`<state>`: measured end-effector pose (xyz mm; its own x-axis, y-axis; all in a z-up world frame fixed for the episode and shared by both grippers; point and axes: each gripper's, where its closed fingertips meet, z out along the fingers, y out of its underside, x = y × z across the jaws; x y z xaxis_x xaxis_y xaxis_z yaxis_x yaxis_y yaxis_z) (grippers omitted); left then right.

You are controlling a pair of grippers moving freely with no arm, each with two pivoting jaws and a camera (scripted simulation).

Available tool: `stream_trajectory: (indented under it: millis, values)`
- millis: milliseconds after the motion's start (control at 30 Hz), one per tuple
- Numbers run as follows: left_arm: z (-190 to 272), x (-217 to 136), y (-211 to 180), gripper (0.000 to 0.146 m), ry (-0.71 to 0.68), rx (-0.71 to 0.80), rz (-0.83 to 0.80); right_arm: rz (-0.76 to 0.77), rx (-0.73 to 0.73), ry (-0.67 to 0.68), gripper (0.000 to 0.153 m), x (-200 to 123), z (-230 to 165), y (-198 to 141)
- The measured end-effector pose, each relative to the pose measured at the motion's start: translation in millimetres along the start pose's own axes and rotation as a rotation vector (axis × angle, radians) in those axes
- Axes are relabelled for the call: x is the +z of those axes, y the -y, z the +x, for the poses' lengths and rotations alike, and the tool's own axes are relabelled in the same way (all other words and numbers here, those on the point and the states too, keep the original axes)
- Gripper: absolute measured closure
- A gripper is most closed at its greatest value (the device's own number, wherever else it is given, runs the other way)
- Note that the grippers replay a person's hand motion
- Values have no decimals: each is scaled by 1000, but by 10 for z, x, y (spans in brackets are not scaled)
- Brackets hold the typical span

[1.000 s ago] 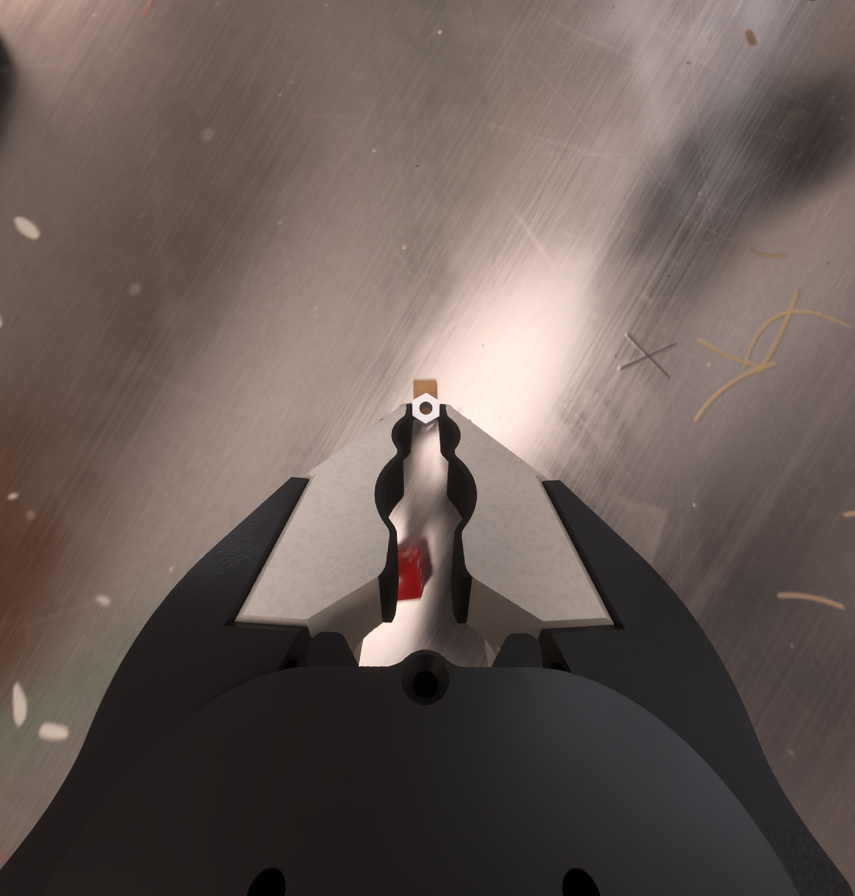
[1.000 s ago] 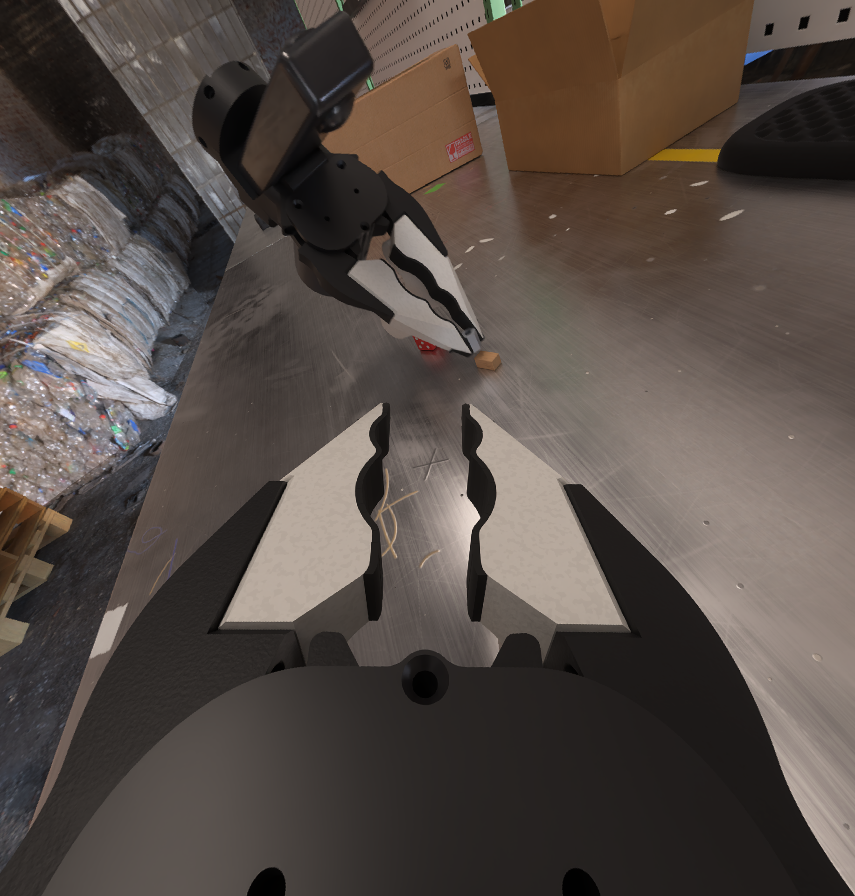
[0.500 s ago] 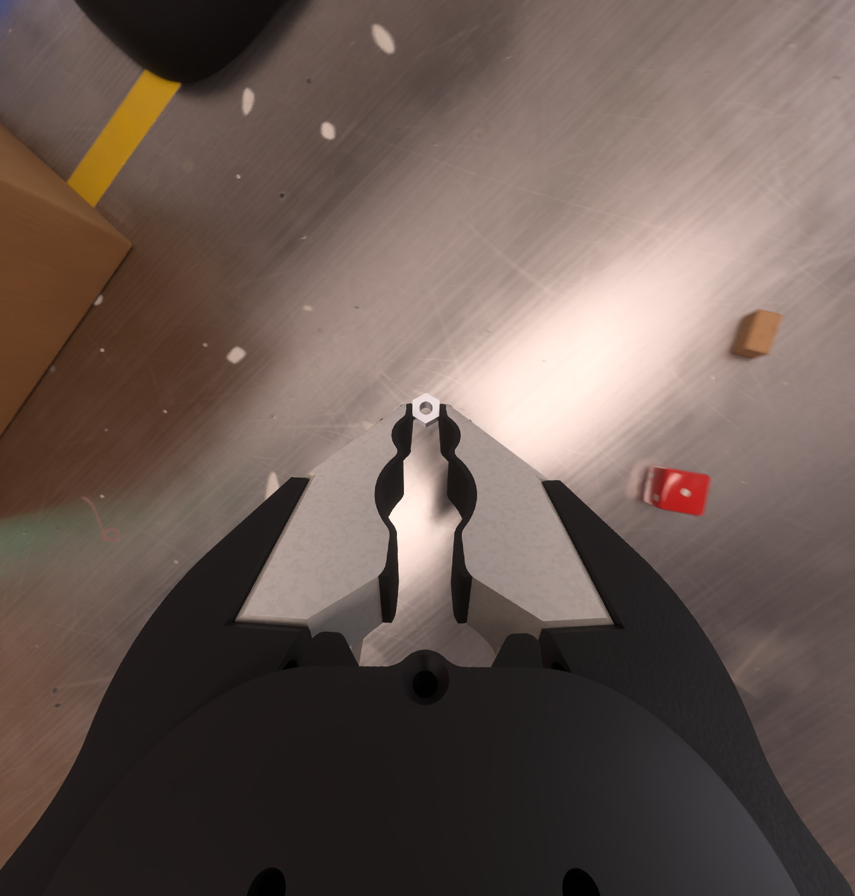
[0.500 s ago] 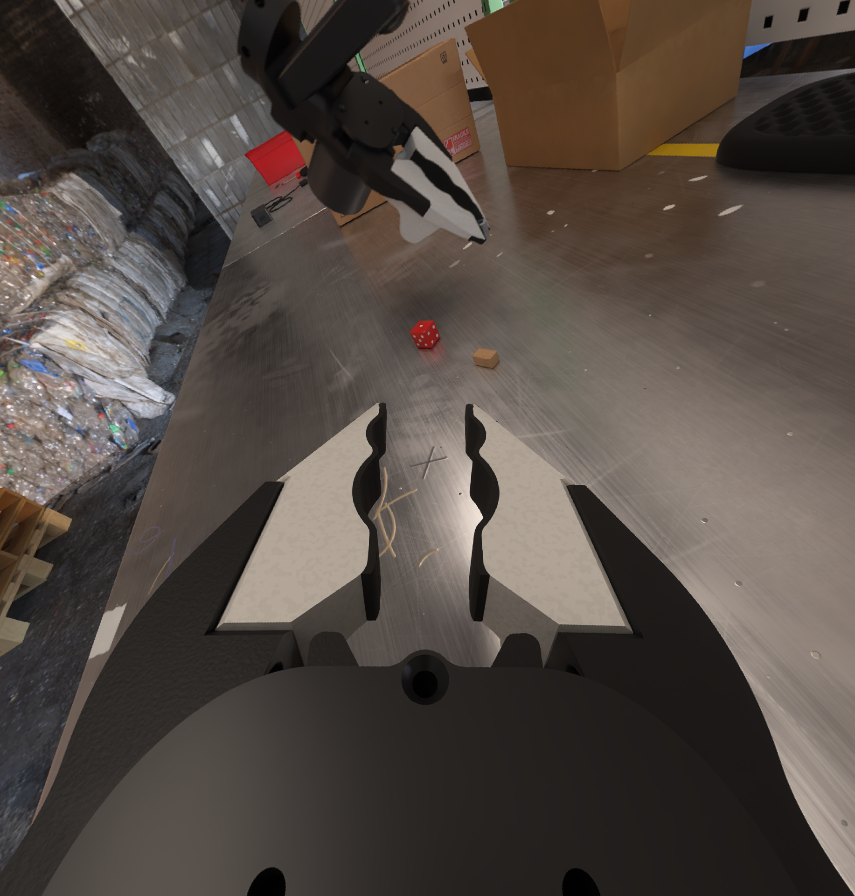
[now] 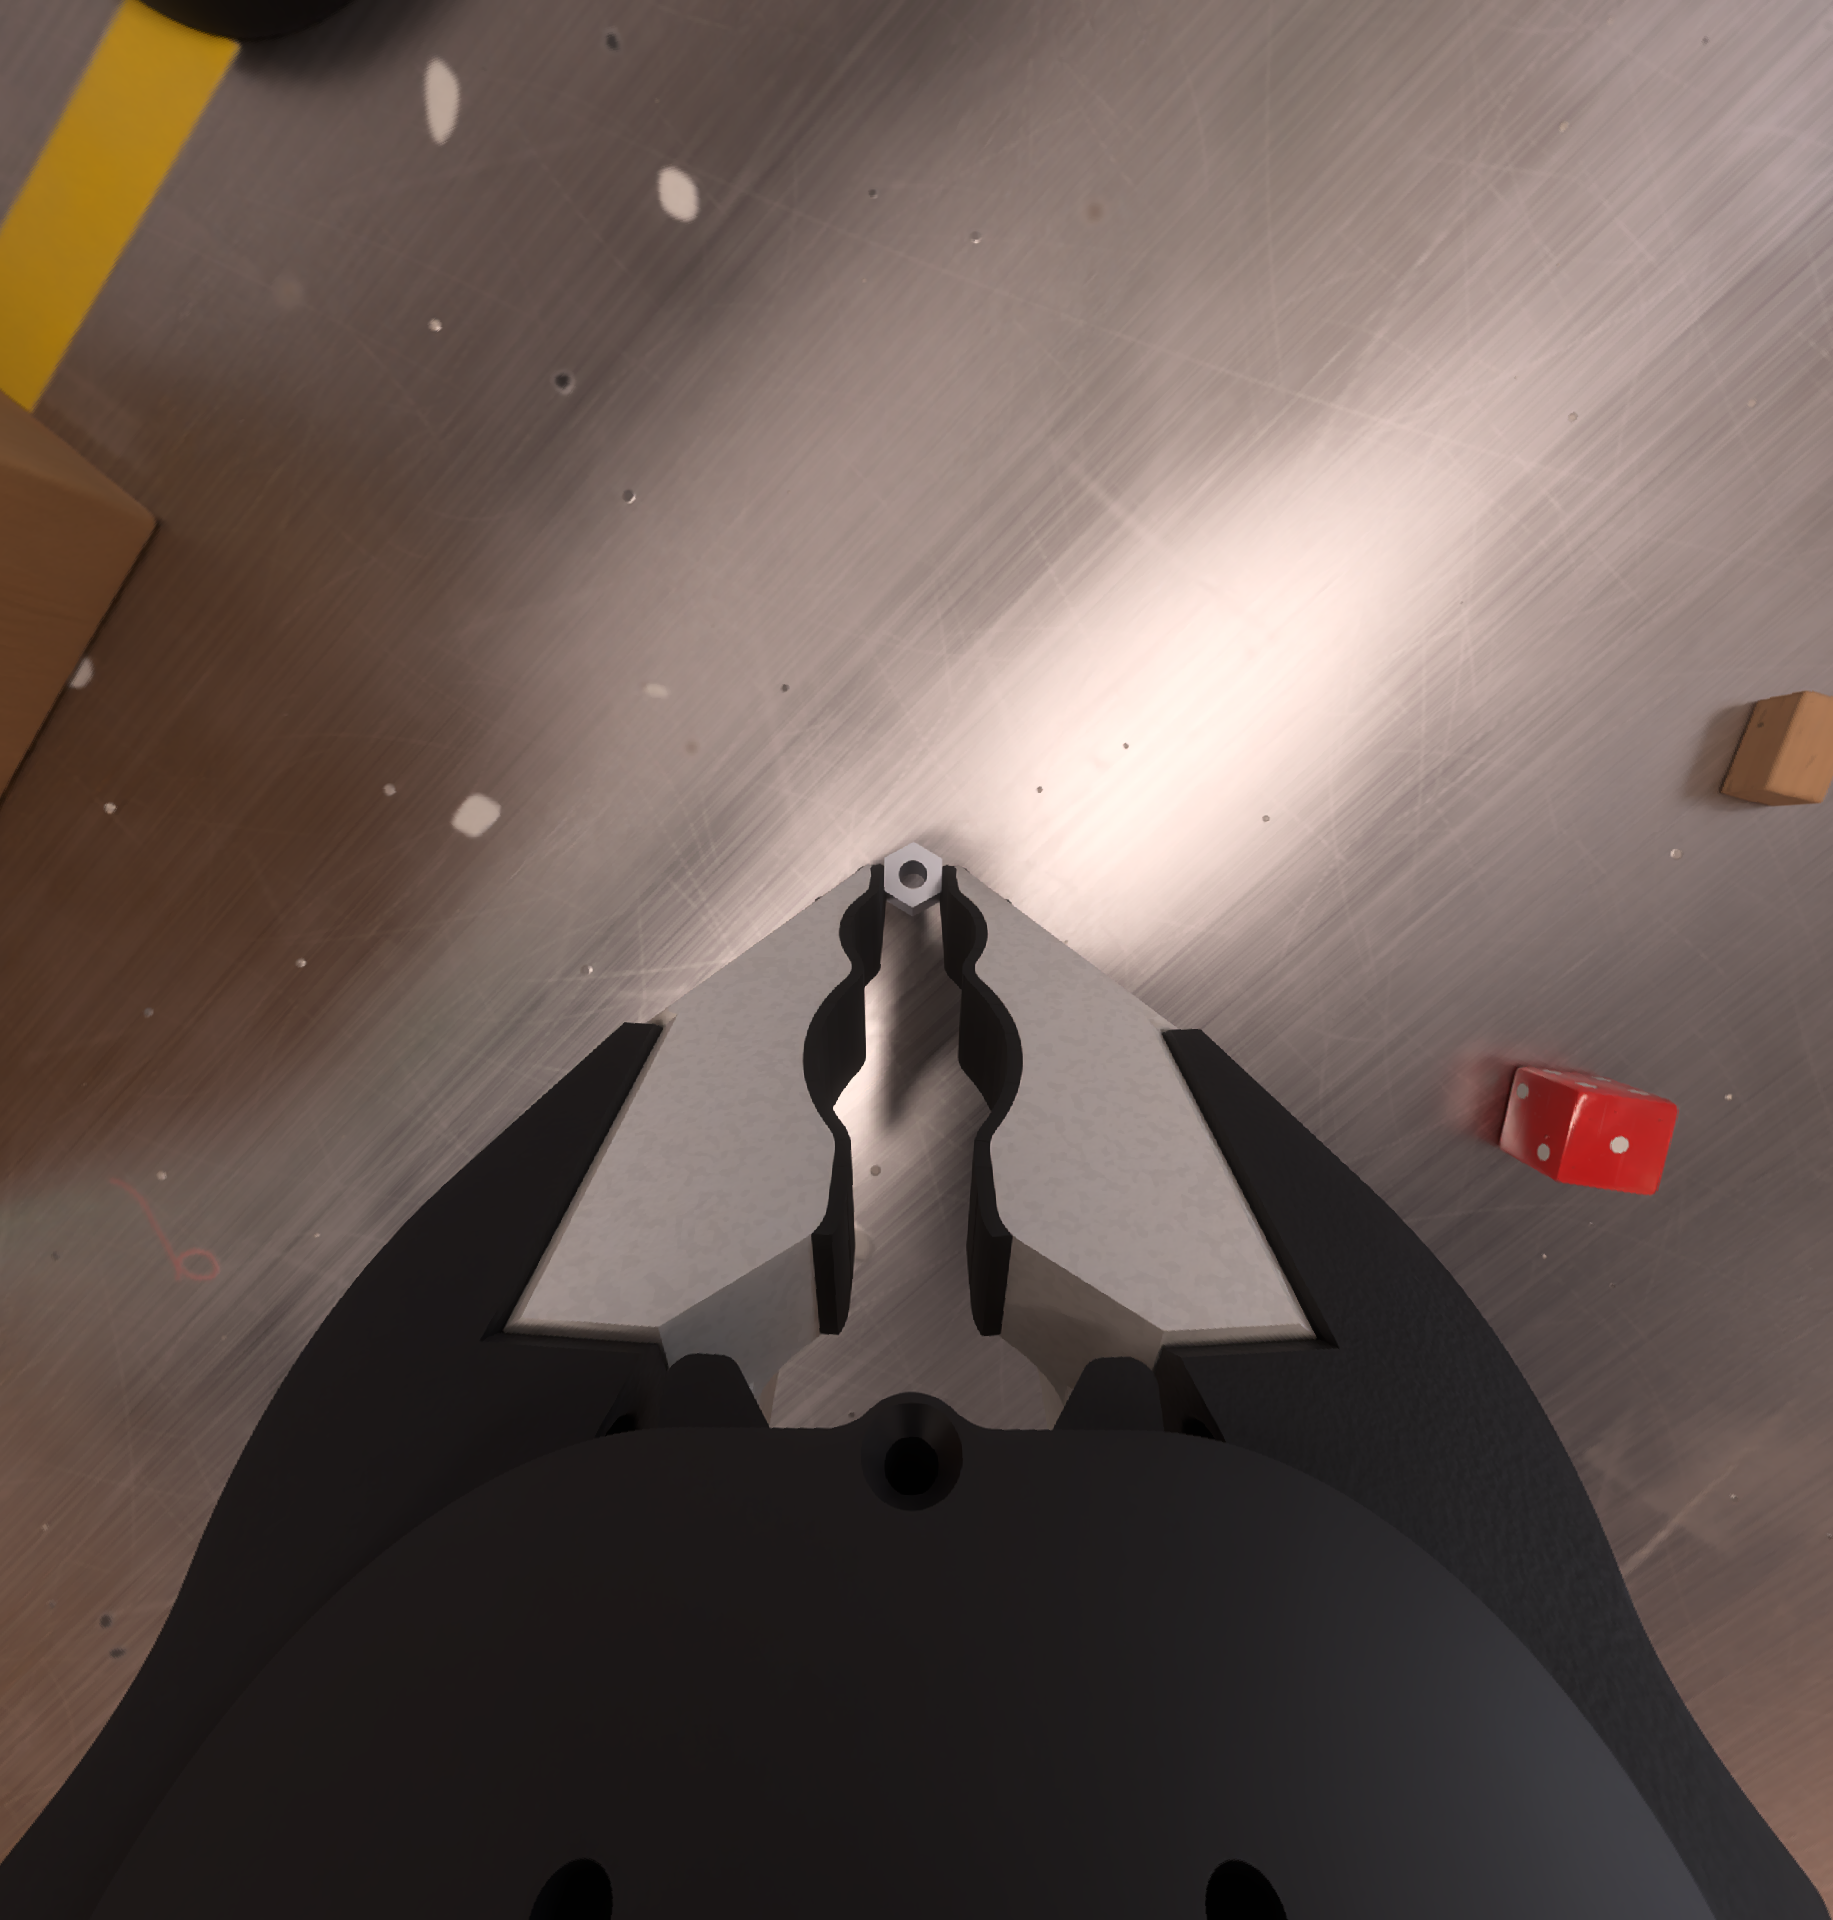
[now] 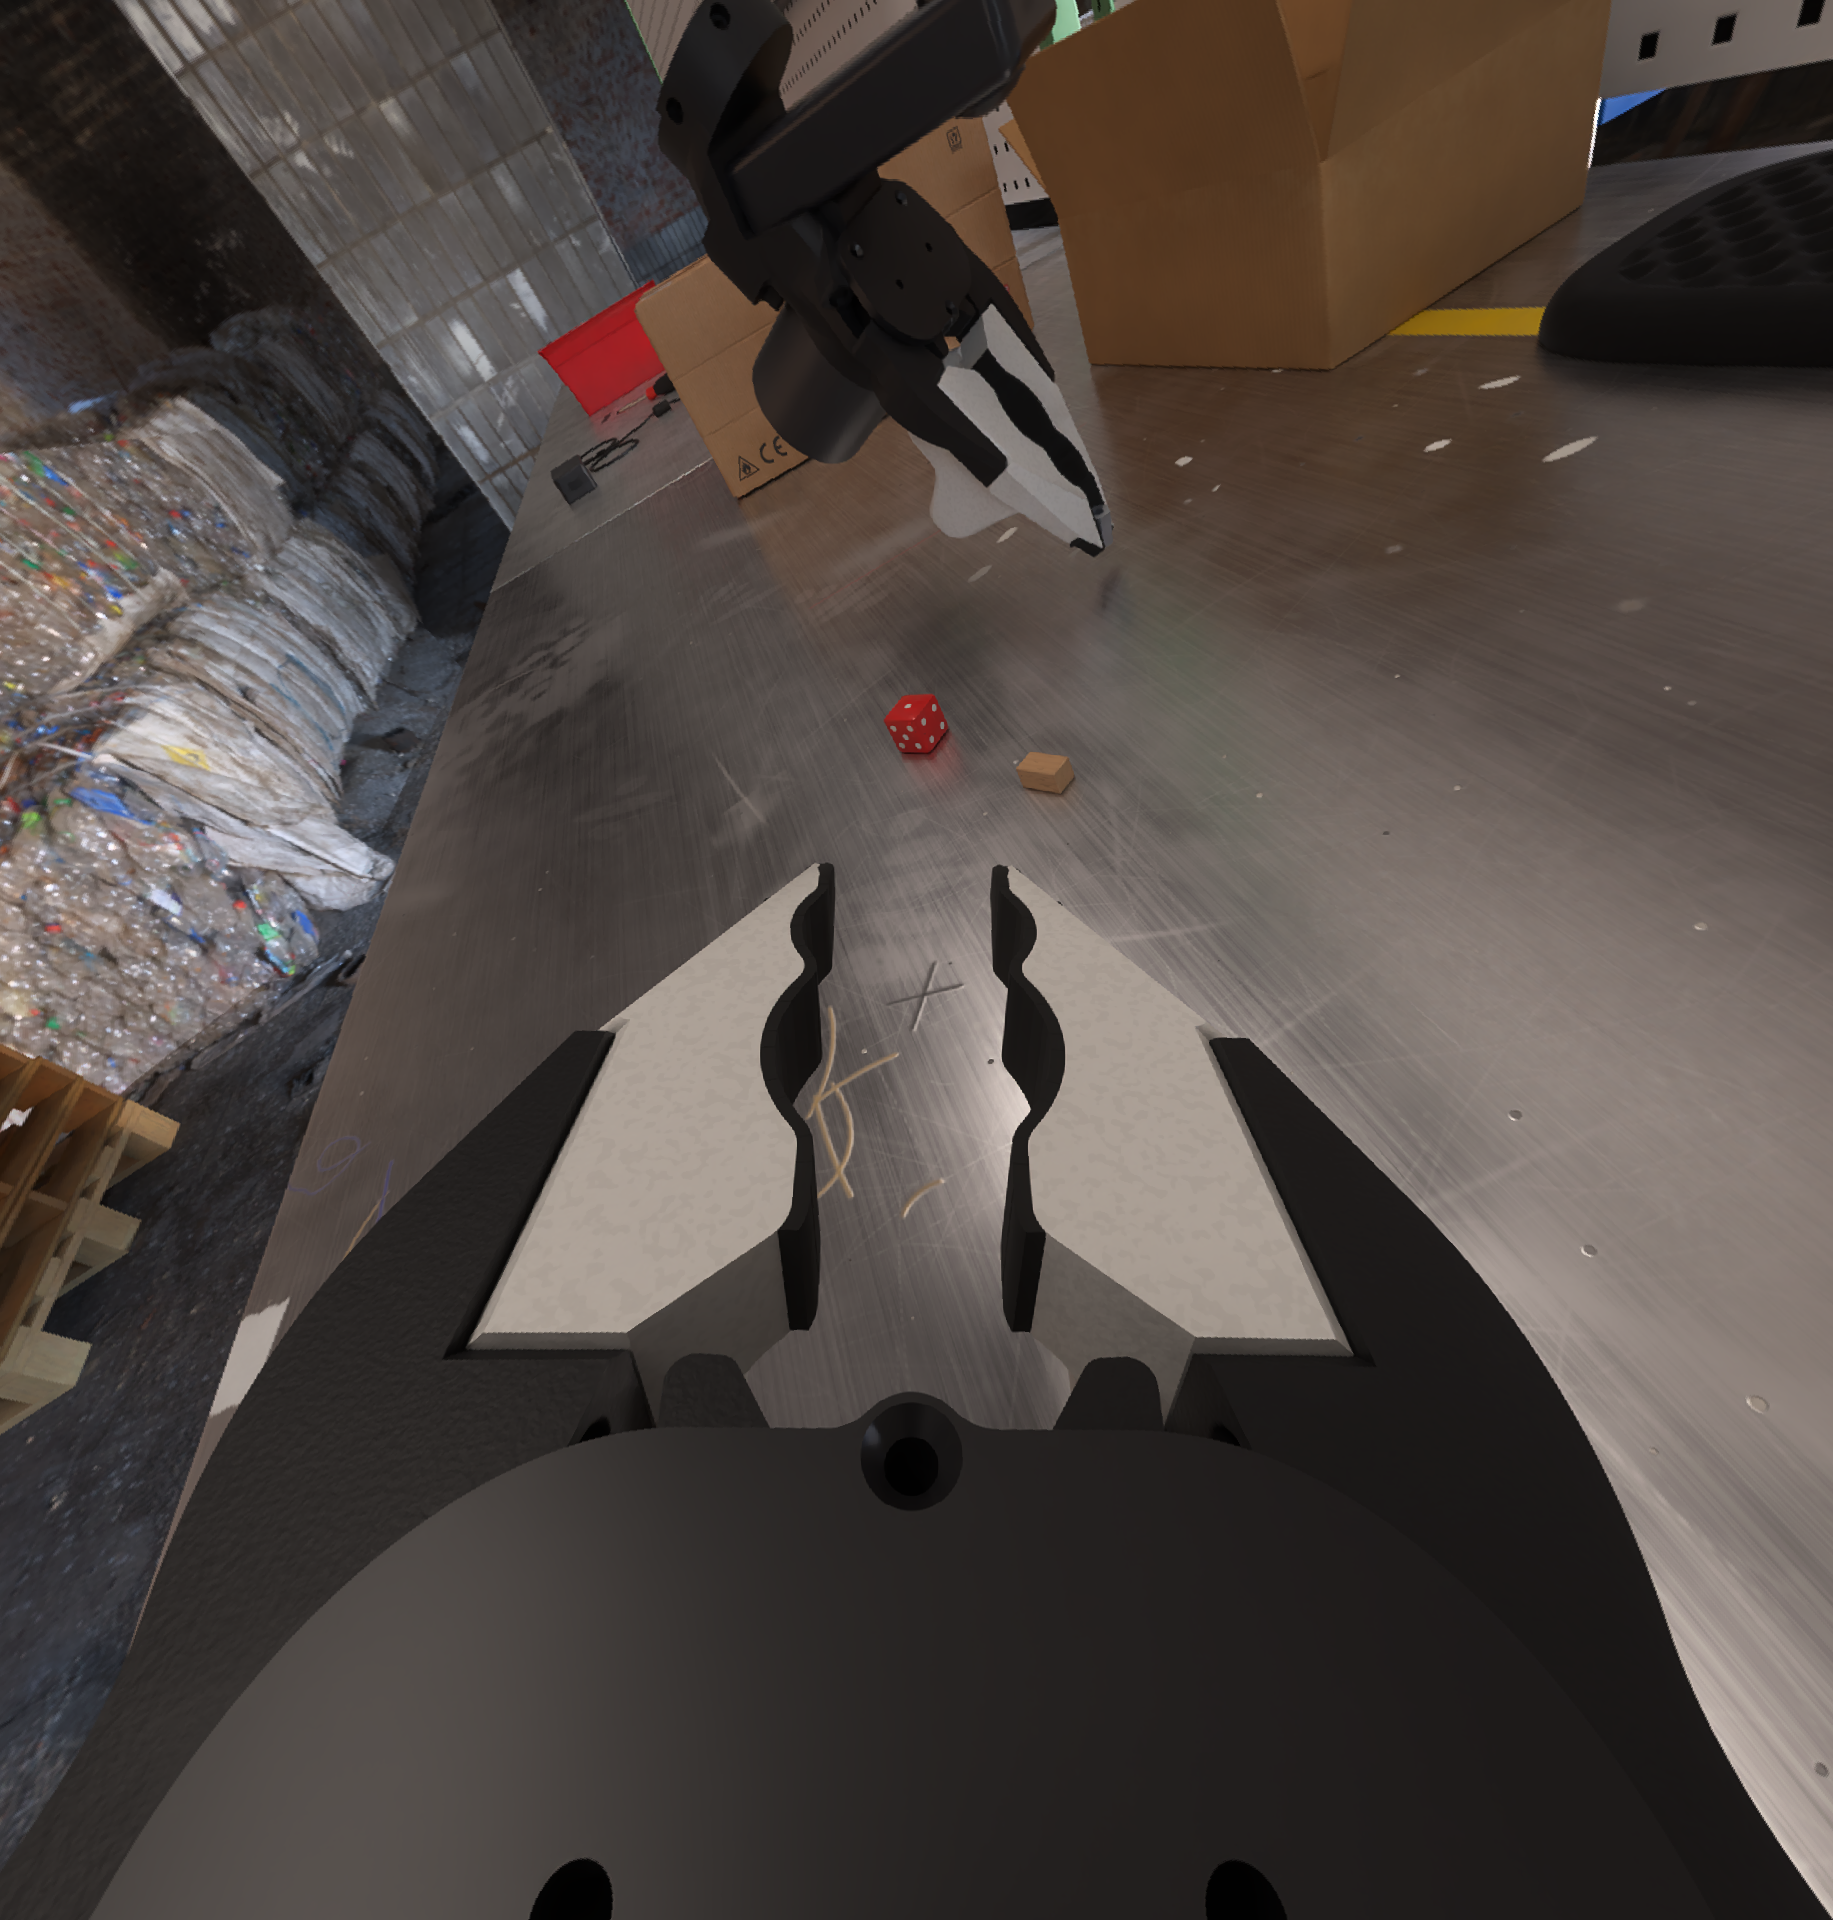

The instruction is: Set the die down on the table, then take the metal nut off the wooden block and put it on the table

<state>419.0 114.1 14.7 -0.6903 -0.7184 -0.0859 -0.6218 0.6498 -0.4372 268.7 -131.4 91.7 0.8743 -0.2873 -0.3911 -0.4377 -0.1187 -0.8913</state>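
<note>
Left tool (image 5: 910,883) pinched, right tool (image 6: 912,883) apart.

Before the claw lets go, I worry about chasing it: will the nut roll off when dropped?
Probably not far. The nut is hexagonal with flat faces, so it should settle flat. It is tiny, and the table looks hard, so a short bounce seems possible.

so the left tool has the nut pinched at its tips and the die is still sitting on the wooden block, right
Not quite: the die lies on the table beside the wooden block, apart from it, as the right wrist view shows. The left tool does pinch the nut.
</note>
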Motion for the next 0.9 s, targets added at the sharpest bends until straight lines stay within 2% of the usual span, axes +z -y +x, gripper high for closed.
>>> stream_trajectory:
  millis: [267, 367, 467, 600, 767, 900]
  values:
    - [111, 42, 27, 136, -14, 11, 17, 7, 4, 4, 123, -7, -1, 7]
    - [129, 42, -3, 112, -29, 8, 17, 6, 4, 6, 122, -7, -5, 6]
    - [113, 10, -27, 105, -23, 4, 17, 4, 3, 6, 122, -6, -7, 4]
    - [88, -169, 76, 104, 11, -13, 90, 10, 1, 3, 123, -11, -5, 9]
    - [895, -235, 433, 105, -173, 161, 206, 2, 5, 3, 122, -5, -2, 2]
    - [1488, -143, 733, 108, -239, 102, 255, 9, 6, 2, 120, -13, 0, 10]
